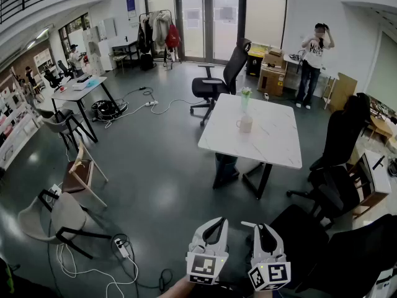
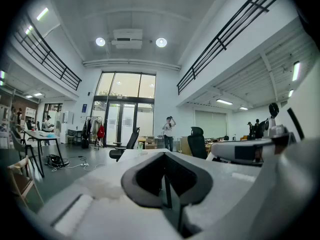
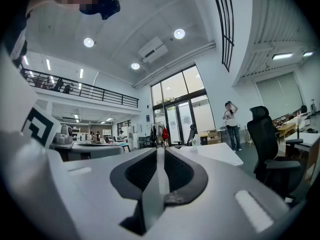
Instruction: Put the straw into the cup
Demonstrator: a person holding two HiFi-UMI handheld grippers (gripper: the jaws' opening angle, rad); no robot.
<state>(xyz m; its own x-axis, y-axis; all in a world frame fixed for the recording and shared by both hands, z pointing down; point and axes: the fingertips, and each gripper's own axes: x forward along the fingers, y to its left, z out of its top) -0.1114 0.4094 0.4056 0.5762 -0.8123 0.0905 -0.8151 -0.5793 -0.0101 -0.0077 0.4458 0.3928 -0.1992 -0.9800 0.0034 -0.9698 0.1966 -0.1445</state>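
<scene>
A pale cup (image 1: 246, 124) stands on the white table (image 1: 273, 144) across the room, with a small glass of green stems (image 1: 246, 95) behind it. Both grippers are held level at the bottom of the head view, far from the table. My left gripper (image 1: 215, 223) is shut with nothing in it; in the left gripper view its jaws (image 2: 165, 184) meet in a thin dark line. My right gripper (image 1: 259, 227) is shut on a white straw (image 3: 156, 181), which fills the gap between its jaws. A short white end of the straw (image 1: 247, 224) pokes out at the tips.
Black office chairs (image 1: 217, 79) (image 1: 338, 148) stand behind and to the right of the table. A person (image 1: 313, 61) stands at the back right near cardboard boxes. Chairs (image 1: 62, 219), a desk (image 1: 80, 92) and floor cables (image 1: 121, 247) lie to the left. Grey floor separates me from the table.
</scene>
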